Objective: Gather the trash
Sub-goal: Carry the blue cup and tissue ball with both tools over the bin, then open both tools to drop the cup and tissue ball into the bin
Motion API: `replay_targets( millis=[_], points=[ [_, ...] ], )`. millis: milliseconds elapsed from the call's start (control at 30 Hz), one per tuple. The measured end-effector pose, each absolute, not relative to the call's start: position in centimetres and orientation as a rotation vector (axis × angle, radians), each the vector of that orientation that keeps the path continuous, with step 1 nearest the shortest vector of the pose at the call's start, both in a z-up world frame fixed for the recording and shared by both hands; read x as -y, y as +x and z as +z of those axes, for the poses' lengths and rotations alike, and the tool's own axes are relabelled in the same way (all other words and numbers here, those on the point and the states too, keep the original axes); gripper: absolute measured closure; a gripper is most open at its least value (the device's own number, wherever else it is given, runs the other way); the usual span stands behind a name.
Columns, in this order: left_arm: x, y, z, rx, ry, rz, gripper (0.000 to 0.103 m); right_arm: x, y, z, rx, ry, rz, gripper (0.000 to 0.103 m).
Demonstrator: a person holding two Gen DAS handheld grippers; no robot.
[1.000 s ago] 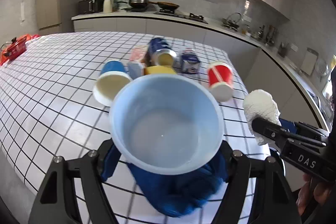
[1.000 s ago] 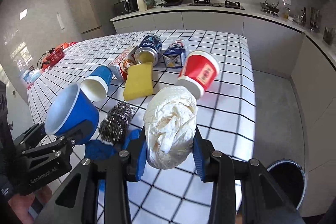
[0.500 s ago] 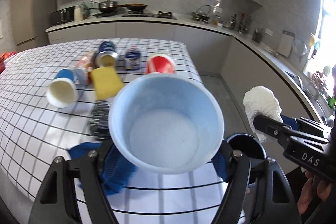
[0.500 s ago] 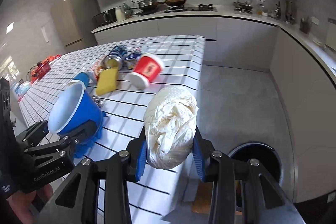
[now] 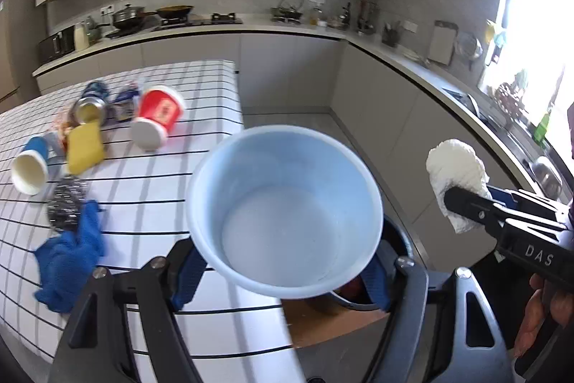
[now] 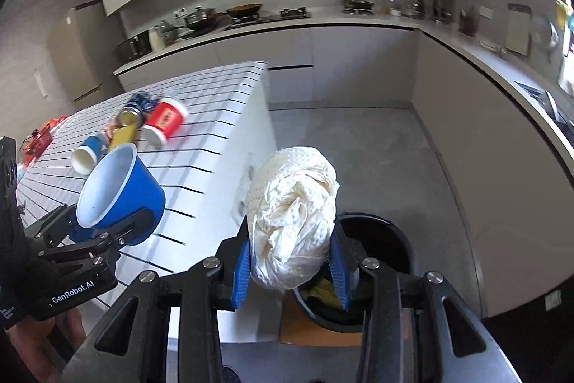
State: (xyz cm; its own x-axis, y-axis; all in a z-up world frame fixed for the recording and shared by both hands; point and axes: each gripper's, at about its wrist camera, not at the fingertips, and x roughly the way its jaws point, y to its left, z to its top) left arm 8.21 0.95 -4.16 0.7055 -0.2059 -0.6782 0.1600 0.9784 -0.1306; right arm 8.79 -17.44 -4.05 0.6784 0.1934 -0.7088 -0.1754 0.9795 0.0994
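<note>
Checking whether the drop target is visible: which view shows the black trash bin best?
The right wrist view: the black trash bin shows its open rim and some contents just behind the paper wad. The left wrist view shows only a sliver of bin behind the blue cup.

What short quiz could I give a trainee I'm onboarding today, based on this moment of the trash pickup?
1. True or false: the left gripper holds a blue cup.
2. What does the right gripper hold: A) a yellow sponge, B) a wad of white paper, C) a red cup?
3. Fill in: the black bin stands on the ____, beside the table.

Key
1. True: its fingers are closed on the cup, whose open mouth faces the camera.
2. B: the wad of white paper sits between the fingers, in front of the bin. The yellow sponge and red cup lie on the table.
3. Floor.
</note>
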Motion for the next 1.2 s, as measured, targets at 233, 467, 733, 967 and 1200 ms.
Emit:
replay_targets(
  millis=[233, 467, 733, 967, 1200],
  points=[
    [3.9, 8.7, -5.4, -0.796, -0.038, -0.256, 0.028, 22.8, 8.1, -5.8, -0.831, 0.018, 0.205, 0.063],
    [7.5, 9.5, -7.2, -0.833, -0.024, -0.259, 0.028, 26.3, 8.7, -7.5, -0.857, -0.018, 0.236, 0.063],
    [10.4, 10.9, -10.2, -0.873, -0.013, -0.246, 0.028, 28.8, 11.2, -11.4, -0.916, -0.05, 0.309, 0.063],
    [12.0, 12.3, -13.1, -0.933, -0.006, -0.244, 0.028, 29.4, 14.0, -14.7, -0.969, -0.096, 0.402, 0.063],
    [10.8, 14.1, -18.1, -1.018, -0.023, -0.138, 0.008, 29.9, 17.8, -20.1, -1.04, -0.148, 0.44, 0.003]
  ],
)
